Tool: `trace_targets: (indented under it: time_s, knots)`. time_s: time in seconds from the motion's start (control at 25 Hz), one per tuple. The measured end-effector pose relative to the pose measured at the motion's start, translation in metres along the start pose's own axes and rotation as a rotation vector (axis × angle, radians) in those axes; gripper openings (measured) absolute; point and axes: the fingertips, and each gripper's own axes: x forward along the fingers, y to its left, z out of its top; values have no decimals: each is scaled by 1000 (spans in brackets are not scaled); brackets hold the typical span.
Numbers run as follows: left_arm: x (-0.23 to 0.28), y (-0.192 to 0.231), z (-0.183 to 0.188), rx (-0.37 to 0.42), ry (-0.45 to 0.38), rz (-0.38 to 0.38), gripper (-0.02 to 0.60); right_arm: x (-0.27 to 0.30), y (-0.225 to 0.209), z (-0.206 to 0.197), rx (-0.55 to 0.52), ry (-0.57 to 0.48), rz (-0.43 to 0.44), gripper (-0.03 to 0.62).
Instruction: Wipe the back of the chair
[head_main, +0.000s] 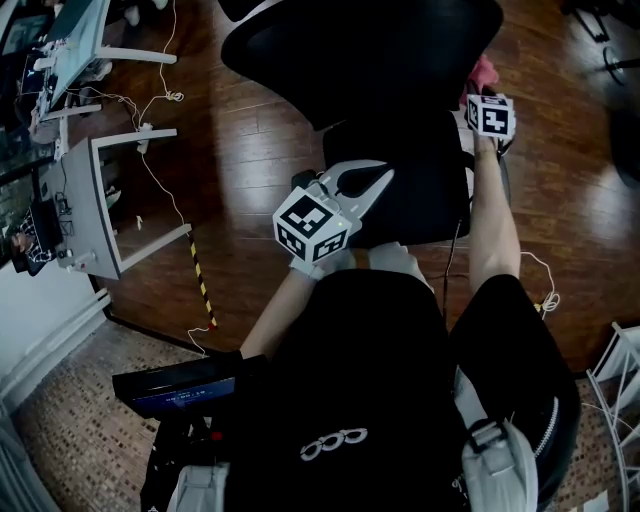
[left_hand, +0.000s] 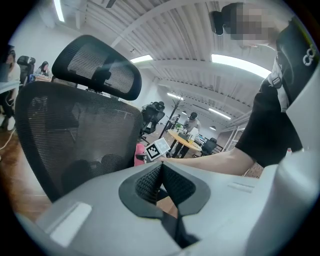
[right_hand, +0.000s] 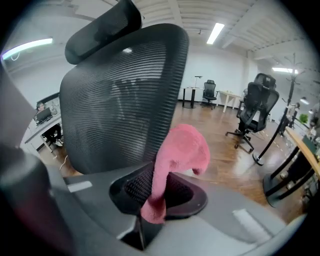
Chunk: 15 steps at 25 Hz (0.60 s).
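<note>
Your right claw (right_hand: 155, 189) is clamped on a pink cloth (right_hand: 182, 150). The cloth's free end flops up just beside the mesh chair back (right_hand: 120, 100), at its lower right edge; you cannot tell whether they touch. Your left claw (left_hand: 161, 177) has its jaws pressed together with nothing between them, and it is held apart from the chair. The headrest (left_hand: 97, 70) sits above the back. The chair stands on a wood floor (head_main: 250, 130).

My black shirt (head_main: 370, 360) and grey tools.
Left tool (head_main: 378, 180) and right tool (head_main: 477, 93) each carry a white cube (head_main: 312, 226) with black square markers; the short-sleeved shirt bears a white looped logo (head_main: 334, 443).
</note>
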Motion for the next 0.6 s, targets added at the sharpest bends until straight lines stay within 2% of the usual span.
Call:
trace_targets:
  time_s: [0.12,0.28,0.6]
  knots:
    - [-5,3,0,-6,-11,9,-9,10,23,4,-37,10,17,43]
    - [-15,13,3,-27,-28,25,-9,11,34,16,-34,22,4,43]
    - [-27,14,-11,-49,-42,31,-9,15,76,16,-100,21,68,43]
